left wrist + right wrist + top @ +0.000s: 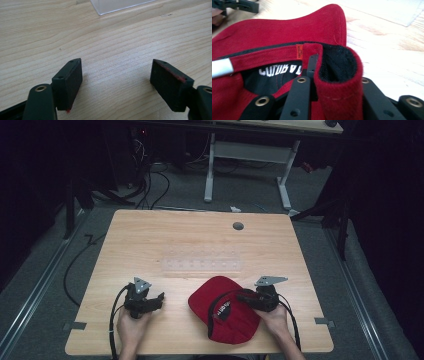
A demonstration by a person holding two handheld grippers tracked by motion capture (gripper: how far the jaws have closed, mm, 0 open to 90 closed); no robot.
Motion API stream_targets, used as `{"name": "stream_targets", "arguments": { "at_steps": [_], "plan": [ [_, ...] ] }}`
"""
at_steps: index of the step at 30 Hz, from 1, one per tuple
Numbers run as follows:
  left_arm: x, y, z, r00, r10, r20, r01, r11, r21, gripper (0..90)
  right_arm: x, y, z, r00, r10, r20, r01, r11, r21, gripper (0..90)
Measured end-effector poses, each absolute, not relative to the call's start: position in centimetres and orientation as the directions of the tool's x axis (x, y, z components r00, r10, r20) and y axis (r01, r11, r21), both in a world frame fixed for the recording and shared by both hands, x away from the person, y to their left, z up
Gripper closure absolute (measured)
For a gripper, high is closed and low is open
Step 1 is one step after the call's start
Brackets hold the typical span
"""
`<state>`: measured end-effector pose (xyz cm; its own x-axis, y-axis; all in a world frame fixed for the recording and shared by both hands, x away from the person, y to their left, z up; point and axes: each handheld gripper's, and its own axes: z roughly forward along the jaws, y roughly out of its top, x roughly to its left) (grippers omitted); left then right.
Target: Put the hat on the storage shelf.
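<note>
Right gripper (pixel 329 82) has its jaws pinched on a fold of the red cap (pixel 225 312): in the right gripper view the cap's edge is bunched into a thick red roll with black lining inside, squeezed between the two black jaws. The rest of the cap runs away from the fingers toward the left gripper, crown opening and white lettering showing, orange tag on the inner band. In the high view the cap lies upside down near the table's (pixel 150 240) front edge, right of centre, long axis slanting from its brim end toward the table middle down to the front edge; the right gripper (pixel 250 298) grips its right side. Left gripper (pixel 155 300) sits well apart on the cap's left, near the front edge, jaws spread wide with only bare wood between them (pixel 116 82), nothing held. Clear plastic sheet (pixel 202 266) lies flat mid-table, behind both. Key relation, as I judge it: the right hand already owns the cap, and the free side faces the idle left gripper, so any second grip comes from the left, across the gap.
</note>
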<state>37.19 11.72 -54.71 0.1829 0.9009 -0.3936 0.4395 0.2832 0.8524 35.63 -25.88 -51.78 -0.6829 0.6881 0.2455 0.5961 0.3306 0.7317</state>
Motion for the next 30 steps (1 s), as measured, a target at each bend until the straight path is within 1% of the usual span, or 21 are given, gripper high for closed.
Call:
{"name": "stream_targets", "arguments": {
  "at_steps": [5,11,23,30],
  "plan": [
    [37.2,11.7,-54.7,0.183,0.901,-0.393,0.439,0.283,0.853,26.2,35.3,-25.8,-51.5,-0.697,0.665,0.269,0.597,0.331,0.731,80.5],
    [37.2,11.7,-54.7,0.183,0.901,-0.393,0.439,0.283,0.853,26.2,35.0,-25.9,-51.0,-0.701,0.655,0.282,0.593,0.315,0.741,82.0],
    [37.2,11.7,-54.7,0.182,0.901,-0.394,0.439,0.284,0.853,26.1,34.6,-26.0,-50.0,-0.696,0.657,0.291,0.592,0.295,0.750,82.7],
    [37.2,11.7,-54.7,0.181,0.901,-0.394,0.439,0.284,0.852,26.1,34.4,-26.4,-49.3,-0.678,0.665,0.313,0.603,0.260,0.754,82.8]
  ]
}}
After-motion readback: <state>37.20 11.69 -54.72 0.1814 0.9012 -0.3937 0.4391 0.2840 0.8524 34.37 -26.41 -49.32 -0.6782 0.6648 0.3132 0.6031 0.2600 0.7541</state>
